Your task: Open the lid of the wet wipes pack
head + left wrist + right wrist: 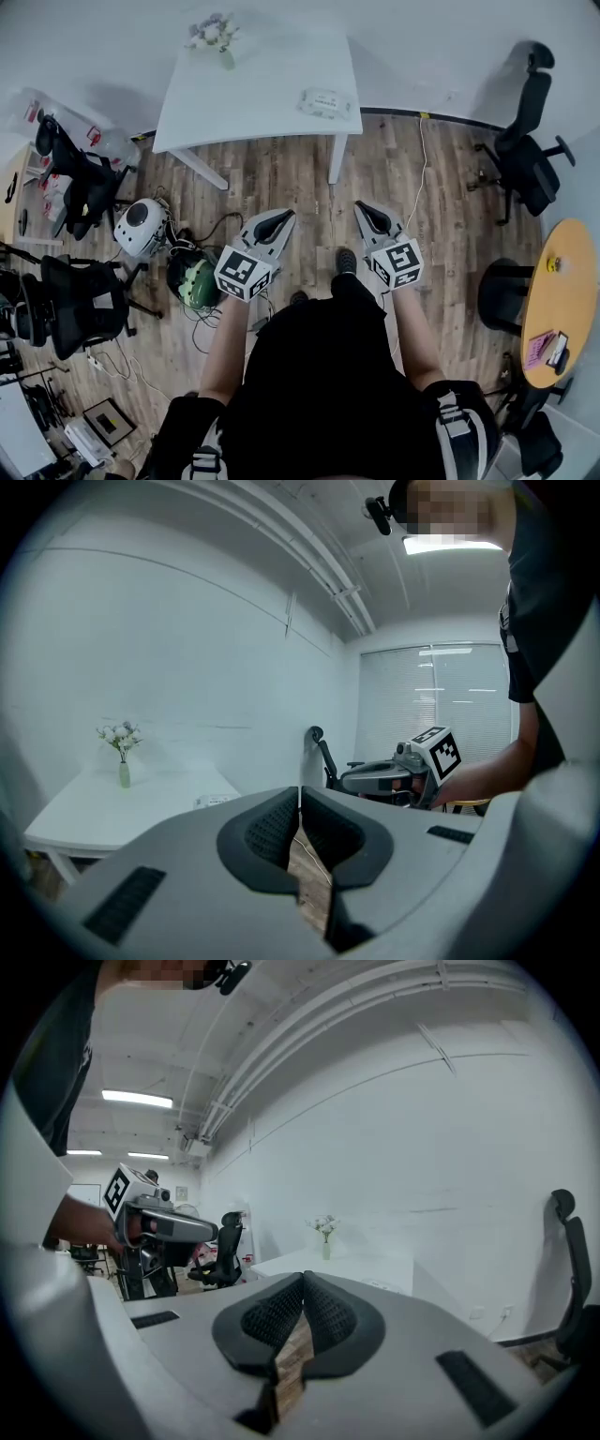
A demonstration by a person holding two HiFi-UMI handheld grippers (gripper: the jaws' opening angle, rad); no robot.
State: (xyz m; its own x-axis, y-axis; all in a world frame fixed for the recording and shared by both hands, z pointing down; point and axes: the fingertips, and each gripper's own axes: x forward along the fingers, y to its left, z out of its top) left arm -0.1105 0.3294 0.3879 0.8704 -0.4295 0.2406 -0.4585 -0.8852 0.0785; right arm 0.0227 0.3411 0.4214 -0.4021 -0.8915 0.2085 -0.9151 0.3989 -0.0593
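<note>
Jaws pressed together on nothing, the left claw [299,803] and the right claw [303,1288] hang at waist height and point forward. That is likely because the person stands back from the work and has nothing to grip yet. Beyond them stretches wooden floor [281,169]. Farther off, the white surface [253,94] carries the wet wipes pack [325,101] near its right edge, well apart from both claws. Its lid looks flat and is probably unopened, though it shows too small to be sure. A vase of flowers [214,36] stands at the far left corner.
</note>
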